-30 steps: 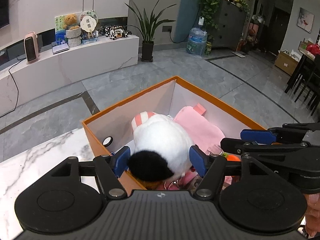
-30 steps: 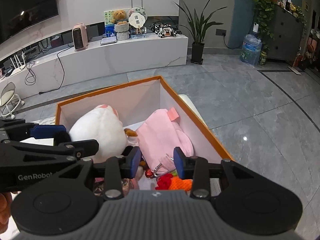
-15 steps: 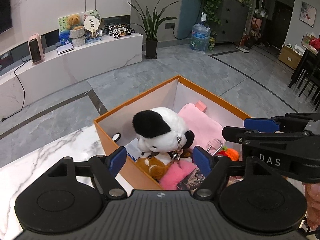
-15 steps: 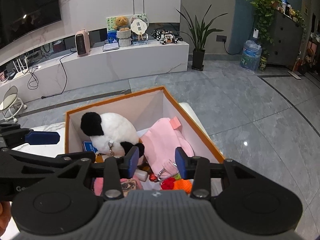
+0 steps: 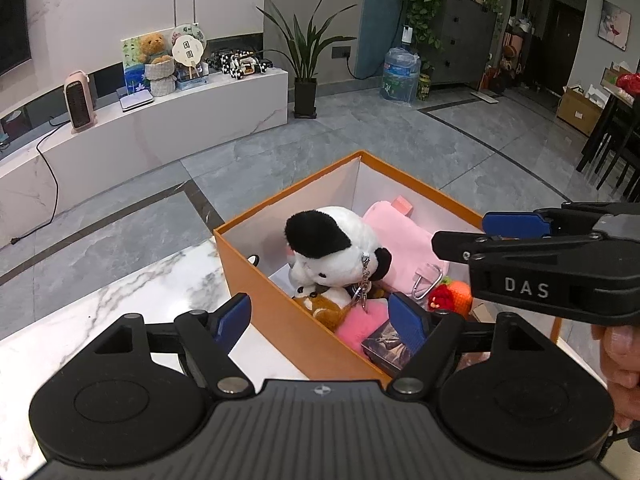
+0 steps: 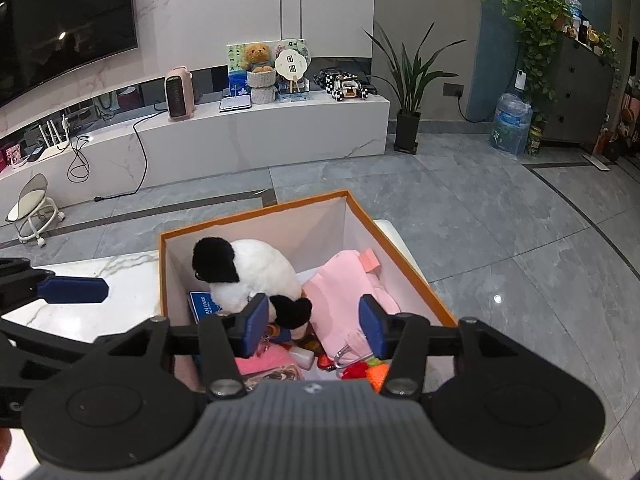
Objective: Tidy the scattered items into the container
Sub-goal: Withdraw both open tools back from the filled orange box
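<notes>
We hold the left gripper (image 5: 320,318) spread wide and empty above the near wall of the orange box (image 5: 276,304), which sits on a marble table (image 5: 120,300). The right gripper (image 6: 314,326), also parted and grasping nothing, hovers over the box's near end. Just ahead of both tools, a black-and-white plush toy (image 5: 334,250) lies inside the box beside a pink bag (image 6: 348,284). Farther off stands a white media bench (image 6: 240,136).

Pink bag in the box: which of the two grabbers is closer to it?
Right. The right gripper hangs over the box with the pink bag just ahead between its open jaws; the left gripper straddles the box's left wall, farther off.
</notes>
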